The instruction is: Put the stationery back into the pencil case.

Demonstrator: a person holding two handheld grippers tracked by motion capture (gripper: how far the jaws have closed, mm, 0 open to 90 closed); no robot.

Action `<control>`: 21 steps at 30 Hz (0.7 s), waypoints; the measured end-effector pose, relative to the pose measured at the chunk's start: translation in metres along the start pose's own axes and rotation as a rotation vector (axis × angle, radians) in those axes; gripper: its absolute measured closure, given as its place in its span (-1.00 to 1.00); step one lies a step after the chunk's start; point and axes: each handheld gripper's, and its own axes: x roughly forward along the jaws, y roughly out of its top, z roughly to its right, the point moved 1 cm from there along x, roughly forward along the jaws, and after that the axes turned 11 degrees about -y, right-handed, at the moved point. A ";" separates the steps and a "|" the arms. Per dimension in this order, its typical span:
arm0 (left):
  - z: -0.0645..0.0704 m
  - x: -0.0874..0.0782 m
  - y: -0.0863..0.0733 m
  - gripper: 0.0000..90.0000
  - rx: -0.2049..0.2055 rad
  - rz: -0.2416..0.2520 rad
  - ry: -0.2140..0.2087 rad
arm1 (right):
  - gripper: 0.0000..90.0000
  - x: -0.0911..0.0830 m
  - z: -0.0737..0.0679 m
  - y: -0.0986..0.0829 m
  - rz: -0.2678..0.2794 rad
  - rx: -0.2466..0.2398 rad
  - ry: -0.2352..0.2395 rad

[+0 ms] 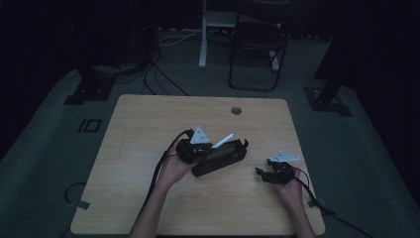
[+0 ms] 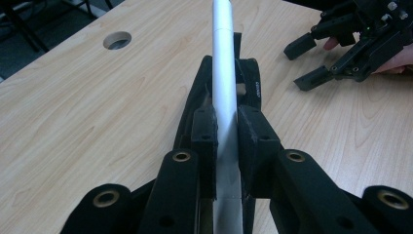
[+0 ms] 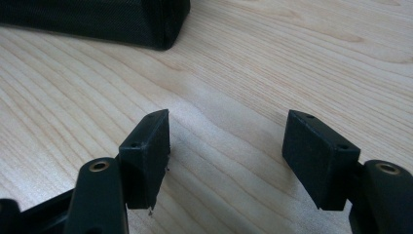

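Observation:
A black fabric case (image 1: 223,157) lies at the middle of the wooden table (image 1: 148,129). My left gripper (image 1: 210,147) hovers over its left end, shut on a silver-white pen (image 1: 222,141) that points up and to the right. In the left gripper view the pen (image 2: 223,68) runs straight out between the pads (image 2: 204,141), above the dark case (image 2: 195,105). My right gripper (image 1: 264,174) rests low on the table to the right of the case, open with nothing in it. In its own view the right gripper (image 3: 226,146) has its jaws wide apart over bare wood, and a case corner (image 3: 102,19) lies beyond.
A round cable hole (image 1: 236,110) sits near the table's far edge, also seen as a hole (image 2: 117,40) in the left gripper view. A dark chair (image 1: 257,44) and a white post (image 1: 202,34) stand beyond the table. Cables trail off the front edge.

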 end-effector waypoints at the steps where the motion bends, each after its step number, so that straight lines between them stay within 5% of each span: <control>1: 0.000 0.001 0.000 0.75 -0.001 0.000 -0.001 | -0.24 0.000 0.000 0.000 0.000 0.000 0.000; 21: -0.005 0.011 -0.001 0.75 -0.005 -0.015 -0.006 | -0.24 0.000 0.000 0.000 0.001 -0.002 0.001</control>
